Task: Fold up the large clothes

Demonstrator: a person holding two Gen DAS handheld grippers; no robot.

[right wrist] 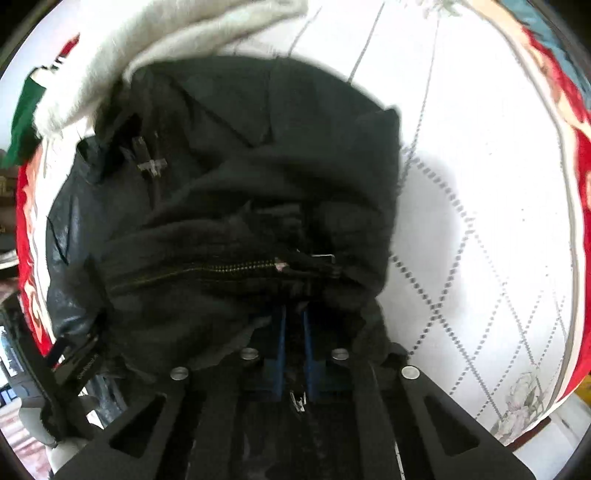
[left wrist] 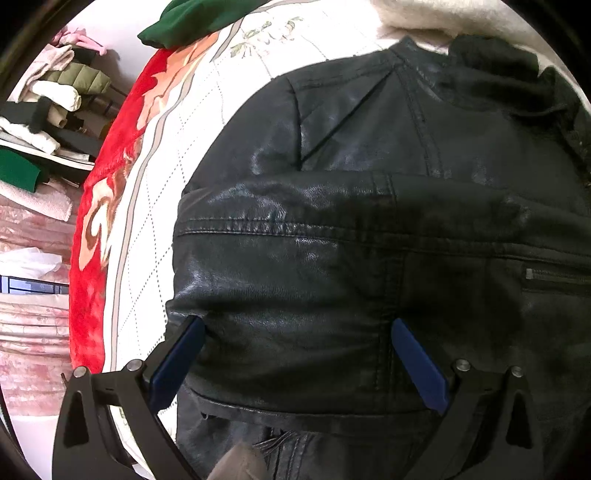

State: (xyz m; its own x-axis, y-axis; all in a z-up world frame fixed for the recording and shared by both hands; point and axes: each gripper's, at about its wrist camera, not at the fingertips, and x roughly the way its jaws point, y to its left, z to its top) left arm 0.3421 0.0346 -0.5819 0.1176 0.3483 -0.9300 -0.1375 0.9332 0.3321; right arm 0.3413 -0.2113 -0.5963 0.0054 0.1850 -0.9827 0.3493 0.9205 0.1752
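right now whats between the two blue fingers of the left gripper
In the left wrist view, the open left gripper straddles the black leather jacket; a folded band of its leather fills the gap between the blue fingers.

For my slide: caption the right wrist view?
Right tool pinching black jacket fabric over quilted bedspread.

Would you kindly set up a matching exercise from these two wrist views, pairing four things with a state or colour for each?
Things:
1. left gripper
2. right gripper
3. black leather jacket
4. garment at the bed's far edge

States:
A. green
B. jaws wide open
C. lying on the white quilt
D. jaws closed on dark fabric

Pairs: 1-B, 2-D, 3-C, 4-A
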